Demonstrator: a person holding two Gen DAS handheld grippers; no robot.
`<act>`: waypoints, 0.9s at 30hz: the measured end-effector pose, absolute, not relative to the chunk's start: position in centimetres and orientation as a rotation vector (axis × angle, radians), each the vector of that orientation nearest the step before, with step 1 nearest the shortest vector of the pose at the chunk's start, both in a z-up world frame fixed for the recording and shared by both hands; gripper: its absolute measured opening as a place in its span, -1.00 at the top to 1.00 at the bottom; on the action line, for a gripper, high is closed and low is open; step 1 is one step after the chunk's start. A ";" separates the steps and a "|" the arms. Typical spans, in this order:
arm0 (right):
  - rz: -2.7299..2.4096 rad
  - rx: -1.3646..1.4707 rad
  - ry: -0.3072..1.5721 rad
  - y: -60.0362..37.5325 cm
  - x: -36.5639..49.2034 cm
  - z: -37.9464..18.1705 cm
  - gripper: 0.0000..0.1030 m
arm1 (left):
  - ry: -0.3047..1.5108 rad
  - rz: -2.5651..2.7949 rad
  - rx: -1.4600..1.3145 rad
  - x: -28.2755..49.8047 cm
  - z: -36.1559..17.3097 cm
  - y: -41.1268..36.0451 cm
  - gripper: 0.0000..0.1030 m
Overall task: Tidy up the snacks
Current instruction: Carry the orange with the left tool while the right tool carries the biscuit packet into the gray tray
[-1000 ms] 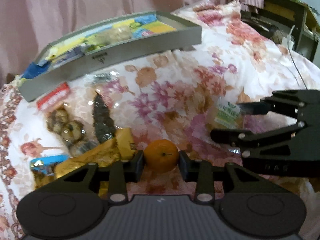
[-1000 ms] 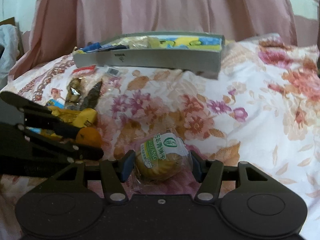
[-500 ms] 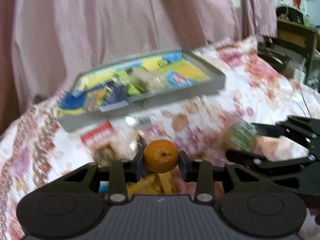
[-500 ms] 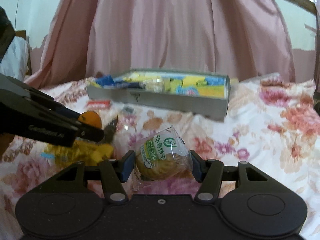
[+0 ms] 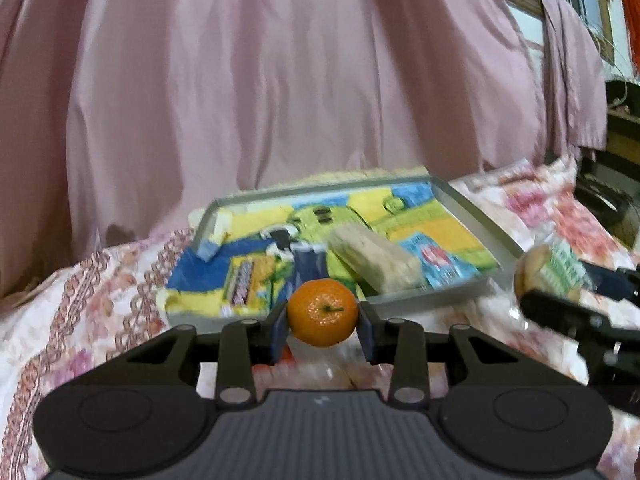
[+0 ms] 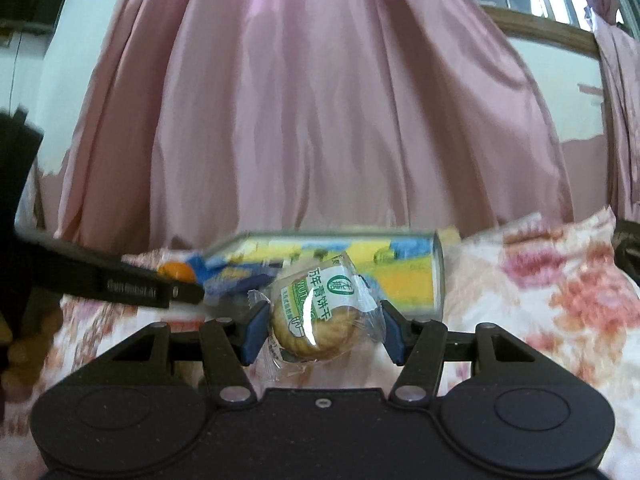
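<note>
The left gripper (image 5: 322, 330) has its fingers closed on an orange (image 5: 322, 312), gripped at its two sides so the round fruit cannot roll out. The right gripper (image 6: 322, 330) pinches a wrapped biscuit (image 6: 316, 320) across its width, the loose wrapper ends sticking out past the fingers. Both snacks hang in the air just short of the tray (image 5: 472, 212), which lies on the flowered bed (image 5: 80, 292) with packets already in it. Each item appears to be held clear of the near wall for dropping into the tray.
</note>
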State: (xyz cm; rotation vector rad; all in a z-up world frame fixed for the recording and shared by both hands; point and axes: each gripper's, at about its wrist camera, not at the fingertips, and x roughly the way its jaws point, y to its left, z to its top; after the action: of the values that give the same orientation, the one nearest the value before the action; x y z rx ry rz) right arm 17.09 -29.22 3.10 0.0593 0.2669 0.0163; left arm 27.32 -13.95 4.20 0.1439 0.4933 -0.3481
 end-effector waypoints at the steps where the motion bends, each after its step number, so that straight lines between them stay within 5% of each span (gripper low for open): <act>1: 0.013 0.063 0.252 -29.4 17.9 3.3 -0.15 | 0.485 -0.343 0.145 27.8 4.2 -14.0 0.23; 27: -0.146 0.084 0.441 -32.3 30.4 1.5 -0.15 | 0.601 -0.400 0.041 39.6 1.7 -17.2 0.22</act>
State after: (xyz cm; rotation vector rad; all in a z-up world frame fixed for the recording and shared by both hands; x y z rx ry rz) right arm 30.41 -32.32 1.47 0.0841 0.4412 -0.1455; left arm 39.61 -17.16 1.70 0.0409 0.6011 -0.4001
